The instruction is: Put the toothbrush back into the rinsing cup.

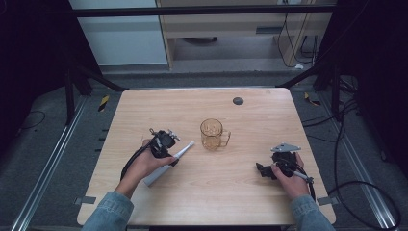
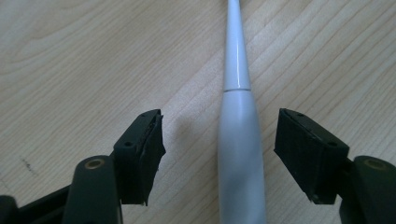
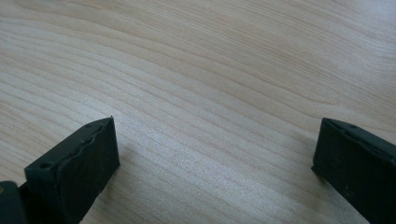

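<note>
The left gripper (image 1: 169, 155) sits over the thick handle of a white electric toothbrush (image 1: 168, 164) that lies flat on the wooden table (image 1: 202, 202). In the left gripper view the toothbrush (image 2: 240, 154) runs straight up between the two jaws, nearer the right-hand one, with a strip of bare wood showing on each side of it; neither pad touches it, so the jaws are about half open and grip nothing. The thin neck of the toothbrush points away from this gripper toward an amber glass mug (image 1: 213, 134), which stands upright just beyond the brush tip, its handle turned to the right.

The right gripper (image 1: 262, 171) rests low on the table well to the right of the mug, jaws spread wide with only wood grain between them (image 3: 215, 154). Open tabletop lies between the two grippers and in front of both. The near edge is close behind both hands, and the right edge is near the right gripper. A small dark disc (image 1: 237, 101) sits far beyond the mug.
</note>
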### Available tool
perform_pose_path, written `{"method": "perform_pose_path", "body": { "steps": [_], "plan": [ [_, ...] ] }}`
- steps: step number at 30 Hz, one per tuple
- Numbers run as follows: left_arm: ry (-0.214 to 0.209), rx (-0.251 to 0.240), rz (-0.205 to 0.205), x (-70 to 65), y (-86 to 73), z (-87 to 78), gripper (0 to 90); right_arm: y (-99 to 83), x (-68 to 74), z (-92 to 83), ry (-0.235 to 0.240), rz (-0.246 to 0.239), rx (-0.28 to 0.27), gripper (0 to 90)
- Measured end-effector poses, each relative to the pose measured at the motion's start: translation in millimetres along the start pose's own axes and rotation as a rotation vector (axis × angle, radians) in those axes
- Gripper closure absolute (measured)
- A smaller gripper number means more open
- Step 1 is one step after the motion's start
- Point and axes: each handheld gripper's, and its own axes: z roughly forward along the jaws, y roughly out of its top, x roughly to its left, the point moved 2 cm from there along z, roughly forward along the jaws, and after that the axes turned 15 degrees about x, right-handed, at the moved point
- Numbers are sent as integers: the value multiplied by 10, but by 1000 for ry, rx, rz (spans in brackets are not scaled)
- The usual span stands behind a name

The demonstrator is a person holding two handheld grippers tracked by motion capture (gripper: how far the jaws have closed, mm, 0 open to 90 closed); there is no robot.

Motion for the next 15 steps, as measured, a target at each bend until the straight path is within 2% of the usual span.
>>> {"method": "perform_pose_path", "body": {
  "steps": [8, 15],
  "plan": [
    [-16, 23, 9, -27, 4, 86, 406, 0, -1, 0, -1, -1, 0, 4],
    [-33, 29, 15, -34, 24, 84, 481, 0, -1, 0, -1, -1, 0, 4]
  ]
}}
